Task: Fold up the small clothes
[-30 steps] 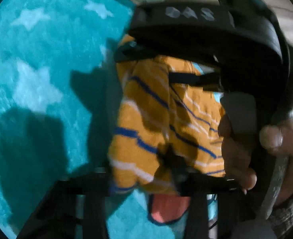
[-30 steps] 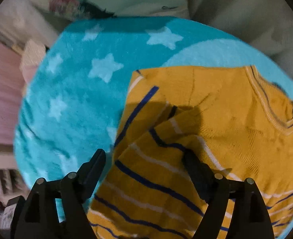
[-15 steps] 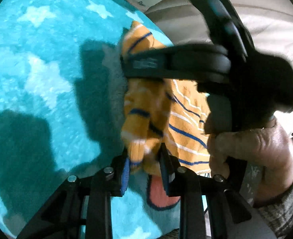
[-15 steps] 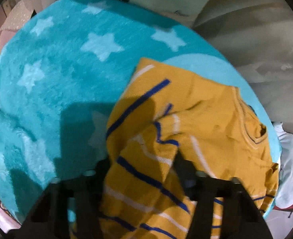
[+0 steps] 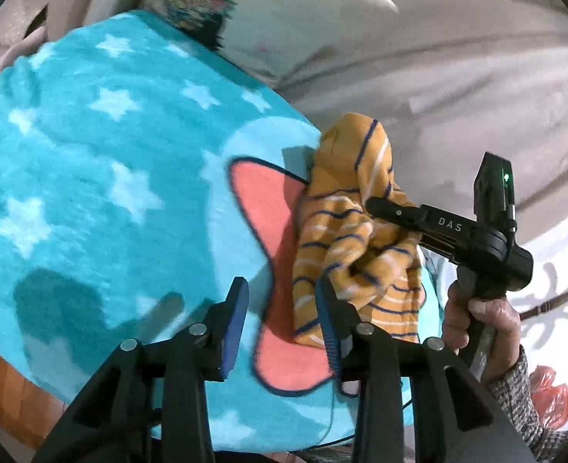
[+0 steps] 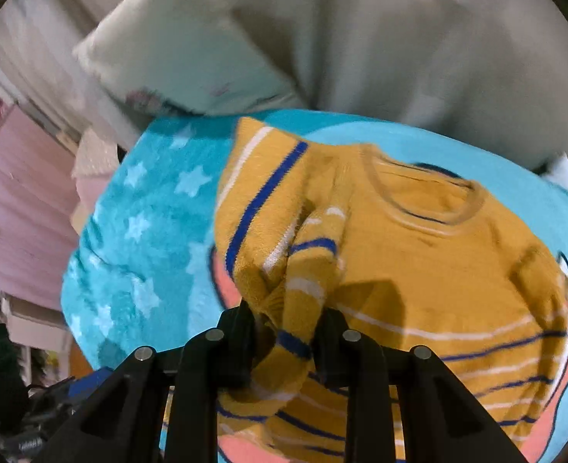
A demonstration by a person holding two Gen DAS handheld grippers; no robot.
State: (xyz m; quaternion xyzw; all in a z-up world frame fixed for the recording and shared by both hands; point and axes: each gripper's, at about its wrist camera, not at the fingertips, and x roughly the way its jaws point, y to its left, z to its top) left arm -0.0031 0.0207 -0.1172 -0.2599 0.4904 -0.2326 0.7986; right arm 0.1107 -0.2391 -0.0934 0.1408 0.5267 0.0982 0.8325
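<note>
Right fingers closing on sweater fold, left fingers opening, empty — hand only in left view

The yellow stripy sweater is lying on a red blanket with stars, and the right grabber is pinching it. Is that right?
Not quite. The blanket is turquoise with pale stars, not red, as the right wrist view shows; only a coral shape on it is reddish. The rest holds: the right gripper is closing on a bunched part of the yellow striped sweater.

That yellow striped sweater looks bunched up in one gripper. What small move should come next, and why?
Probably carry the pinched fold across toward the collar and lay it flat. The right gripper is closing on a bunch of the sweater, while the left gripper is opening with nothing between its pads.
</note>
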